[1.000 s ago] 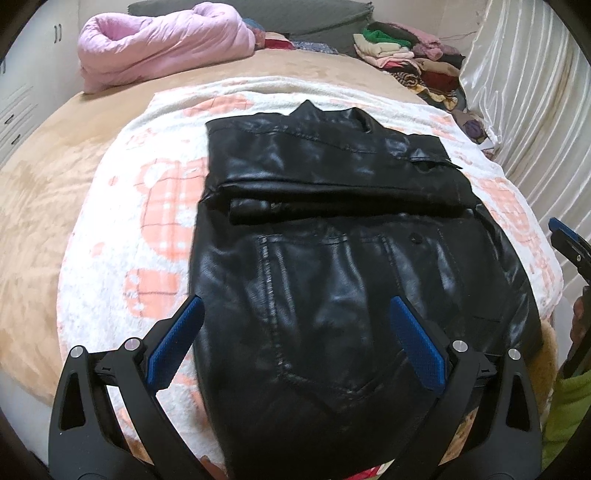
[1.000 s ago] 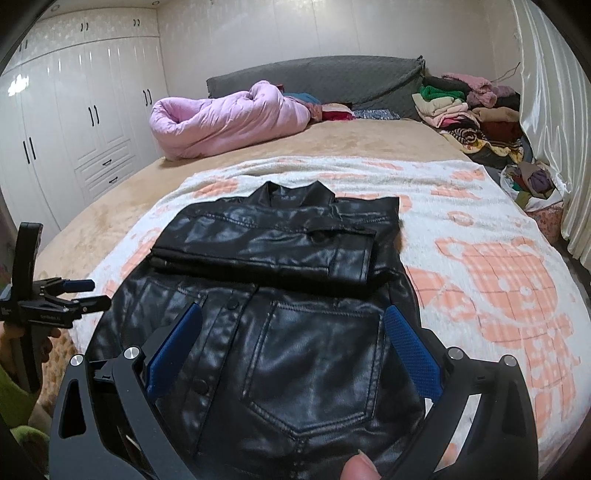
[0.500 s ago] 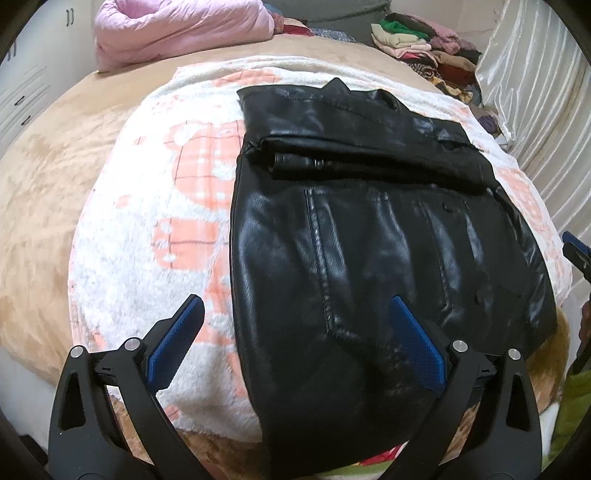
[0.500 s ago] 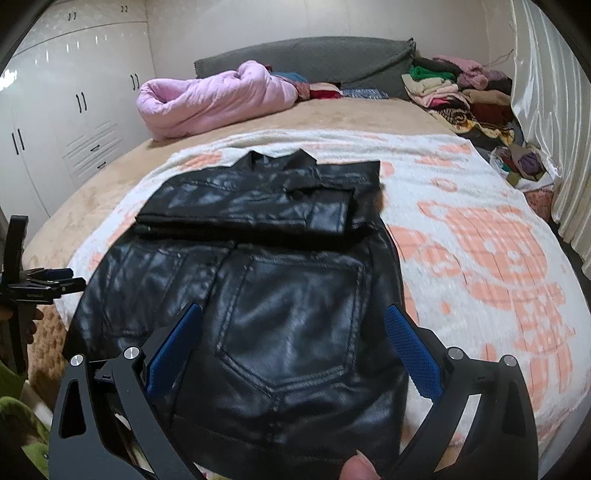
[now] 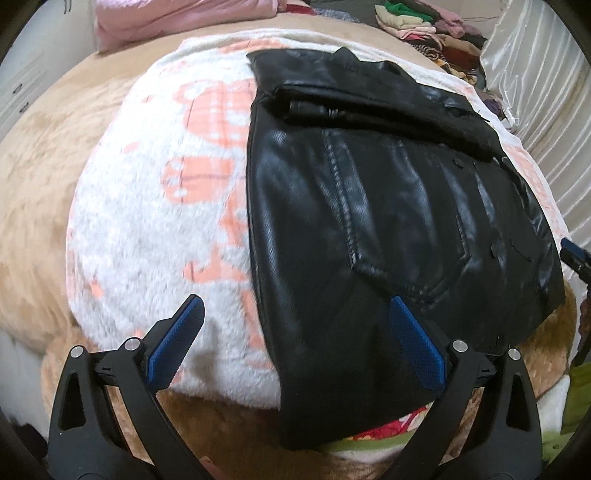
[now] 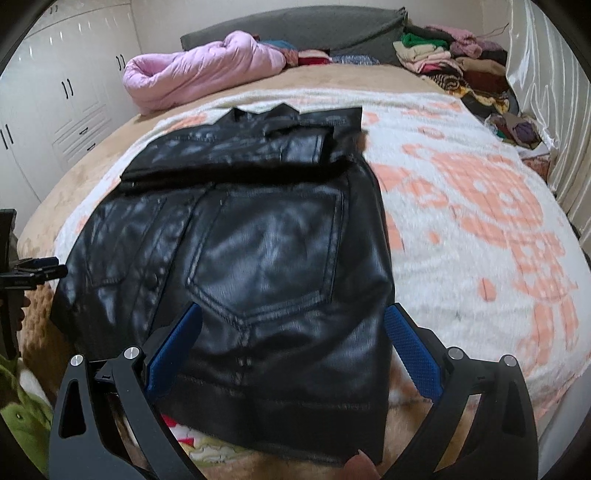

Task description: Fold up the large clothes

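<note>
A black leather jacket (image 5: 388, 206) (image 6: 258, 251) lies flat on a white blanket with orange bears (image 5: 147, 206) (image 6: 472, 206). Its sleeves are folded across the chest near the collar, and its hem hangs over the bed's near edge. My left gripper (image 5: 295, 339) is open, held above the jacket's lower left corner and holding nothing. My right gripper (image 6: 295, 347) is open too, over the hem at the jacket's right side. A fingertip (image 6: 360, 469) shows at the bottom of the right wrist view. The left gripper (image 6: 37, 269) also appears at that view's left edge.
A rolled pink duvet (image 6: 199, 70) lies at the bed's far side by a grey headboard (image 6: 295, 29). Stacked folded clothes (image 6: 450, 59) sit at the far right near a white curtain (image 6: 546, 74). White wardrobes (image 6: 62, 92) stand to the left. Green fabric (image 6: 22, 413) shows low.
Both grippers have pulled back toward the near edge of the bed and lowered toward the jacket's hem; the left one shifted to the left. Both stayed open. The jacket has not moved.
</note>
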`<state>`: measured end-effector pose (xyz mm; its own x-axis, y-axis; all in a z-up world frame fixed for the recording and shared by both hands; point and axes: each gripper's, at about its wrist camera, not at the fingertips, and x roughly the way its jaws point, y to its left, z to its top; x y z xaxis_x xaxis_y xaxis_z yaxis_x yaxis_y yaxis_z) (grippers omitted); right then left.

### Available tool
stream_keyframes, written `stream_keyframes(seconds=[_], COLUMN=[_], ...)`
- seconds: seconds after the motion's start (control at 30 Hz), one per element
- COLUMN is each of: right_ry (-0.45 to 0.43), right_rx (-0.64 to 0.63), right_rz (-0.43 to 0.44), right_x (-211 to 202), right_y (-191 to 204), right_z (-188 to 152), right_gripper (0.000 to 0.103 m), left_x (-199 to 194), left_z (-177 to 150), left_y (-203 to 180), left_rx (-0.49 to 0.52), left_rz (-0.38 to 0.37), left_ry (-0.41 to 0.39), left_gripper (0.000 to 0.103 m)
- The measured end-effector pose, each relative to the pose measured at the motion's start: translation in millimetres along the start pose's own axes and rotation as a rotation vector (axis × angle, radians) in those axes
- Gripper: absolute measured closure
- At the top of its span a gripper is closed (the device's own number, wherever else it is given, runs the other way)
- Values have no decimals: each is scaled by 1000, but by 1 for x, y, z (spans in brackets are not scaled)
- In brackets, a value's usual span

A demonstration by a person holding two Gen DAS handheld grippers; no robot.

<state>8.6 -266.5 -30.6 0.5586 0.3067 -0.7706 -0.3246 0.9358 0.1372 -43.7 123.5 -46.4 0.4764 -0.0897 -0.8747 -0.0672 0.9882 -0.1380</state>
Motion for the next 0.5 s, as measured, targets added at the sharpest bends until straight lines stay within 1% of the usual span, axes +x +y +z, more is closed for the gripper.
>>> stream_keyframes(seconds=[0.1, 0.23, 0.27, 0.33, 0.4, 0.47, 0.5], right_ry=[27, 42, 46, 61, 82, 95, 112], right_rx=[15, 12, 9, 4, 1, 5, 13], right_rz=[19, 30, 32, 41, 43, 39, 54], right_x=[3, 1, 1, 2, 3, 3, 3], right_y=[-4, -6, -6, -8, -11, -14, -16], right_z=[-8, -12, -14, -16, -20, -21, -23], right_gripper=[5, 5, 5, 5, 5, 5, 5], left_x=[1, 2, 2, 0, -1, 1, 2], left_z=[-6, -15, -17, -20, -24, -27, -28], left_y=[4, 10, 9, 8, 6, 5, 4], left_rx=[-7, -33, -33, -32, -31, -38, -40], left_rz=[-10, -38, -46, -59, -81, -104, -113], left_ry=[14, 45, 46, 46, 55, 69, 80], left_gripper=[10, 10, 10, 16, 19, 19, 20])
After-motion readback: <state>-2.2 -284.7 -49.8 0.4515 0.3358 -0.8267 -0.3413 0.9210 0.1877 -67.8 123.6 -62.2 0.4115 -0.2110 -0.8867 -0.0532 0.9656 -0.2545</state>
